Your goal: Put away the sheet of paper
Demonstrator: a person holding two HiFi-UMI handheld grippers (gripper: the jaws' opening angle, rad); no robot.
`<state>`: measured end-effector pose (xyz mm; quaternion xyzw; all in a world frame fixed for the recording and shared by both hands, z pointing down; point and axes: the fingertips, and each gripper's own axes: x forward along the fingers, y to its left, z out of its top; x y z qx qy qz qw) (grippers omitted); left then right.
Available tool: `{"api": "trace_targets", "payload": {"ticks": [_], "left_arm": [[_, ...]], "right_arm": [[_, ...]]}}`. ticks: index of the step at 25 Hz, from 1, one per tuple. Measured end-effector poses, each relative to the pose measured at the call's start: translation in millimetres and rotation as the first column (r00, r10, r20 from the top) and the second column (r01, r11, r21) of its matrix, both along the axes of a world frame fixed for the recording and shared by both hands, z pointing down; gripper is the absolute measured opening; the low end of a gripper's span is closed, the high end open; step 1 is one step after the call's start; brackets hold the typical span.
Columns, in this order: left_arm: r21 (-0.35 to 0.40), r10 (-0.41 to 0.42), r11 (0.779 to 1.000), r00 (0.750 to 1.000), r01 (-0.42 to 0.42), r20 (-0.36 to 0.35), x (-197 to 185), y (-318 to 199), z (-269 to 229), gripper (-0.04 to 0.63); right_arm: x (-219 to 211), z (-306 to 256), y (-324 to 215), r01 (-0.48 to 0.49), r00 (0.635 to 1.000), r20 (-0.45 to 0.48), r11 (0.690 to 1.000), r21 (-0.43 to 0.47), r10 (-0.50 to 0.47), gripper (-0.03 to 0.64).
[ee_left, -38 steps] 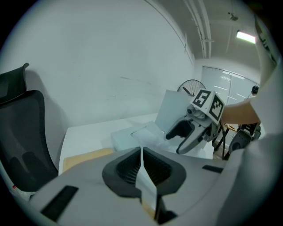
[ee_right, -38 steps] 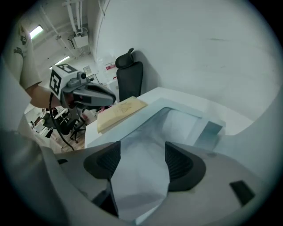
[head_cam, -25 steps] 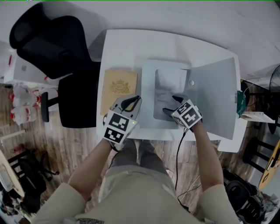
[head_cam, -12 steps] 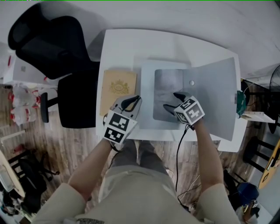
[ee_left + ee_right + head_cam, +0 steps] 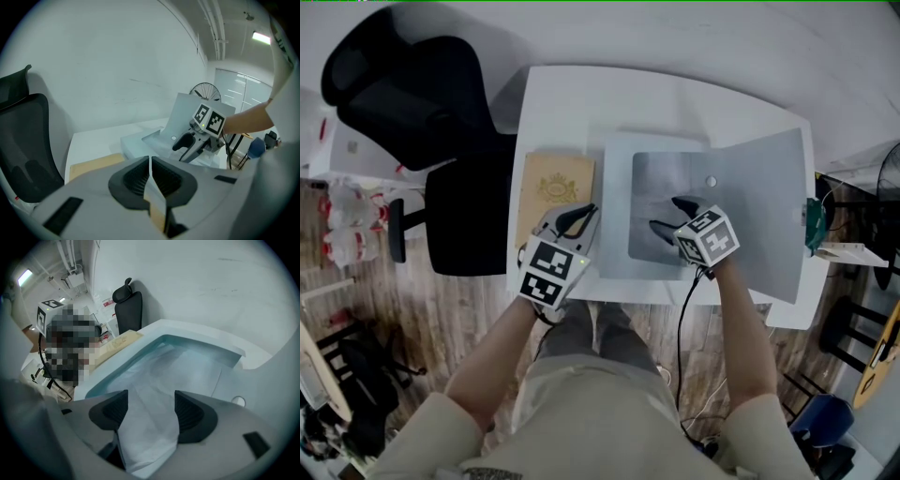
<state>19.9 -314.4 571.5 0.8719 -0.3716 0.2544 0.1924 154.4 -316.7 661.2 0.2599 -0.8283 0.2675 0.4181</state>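
The paper (image 5: 152, 432) lies in the open box (image 5: 617, 206). Its near end sits between the fingers of your right gripper (image 5: 150, 408). Those fingers are wide apart, one on each side of the sheet, and they do not pinch it. The long way of the paper runs straight away from the fingers, toward the far wall of the box.

Your right gripper (image 5: 666, 213) is the near one, right at the box. Your left gripper (image 5: 578, 214) is off to the side, by the tan card (image 5: 555, 183) on the table (image 5: 581, 103). Its fingers are pressed together. A thin tan strip shows in the crack between them, and I cannot tell what it is.

Only the right gripper view shows the paper well. From the head view it is hard to see, but that view shows the lid (image 5: 759, 216) standing open to the right.
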Motion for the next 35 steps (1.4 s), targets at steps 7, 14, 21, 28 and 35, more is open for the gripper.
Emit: {"api": "trace_targets", "payload": {"ticks": [7,14,21,28,35], "left_arm": [[0.059,-0.011,0.998,1.0,0.011,0.0,-9,-9,-29,0.034],[0.142,-0.016,0.99,1.0,0.016,0.004,-20,-16,-69,0.034],[0.23,-0.007,0.973,1.0,0.012,-0.023,-25,-12,-126,0.034],[0.35,0.011,0.937,0.995,0.023,-0.095,-31,-5,-202,0.034],[0.465,0.02,0.885,0.995,0.03,-0.102,-42,7,-260,0.034]], "right_arm": [[0,-70,-21,-0.101,0.991,0.097,0.987,0.122,0.089,0.258],[3,-148,-37,-0.189,0.977,0.152,0.939,0.288,0.15,0.159],[-3,-233,-30,-0.239,0.962,0.228,0.866,0.438,0.15,0.118],[-11,-324,-7,-0.31,0.933,0.335,0.762,0.569,0.129,0.091],[-22,-403,24,-0.354,0.916,0.39,0.649,0.673,0.095,0.057]]}}
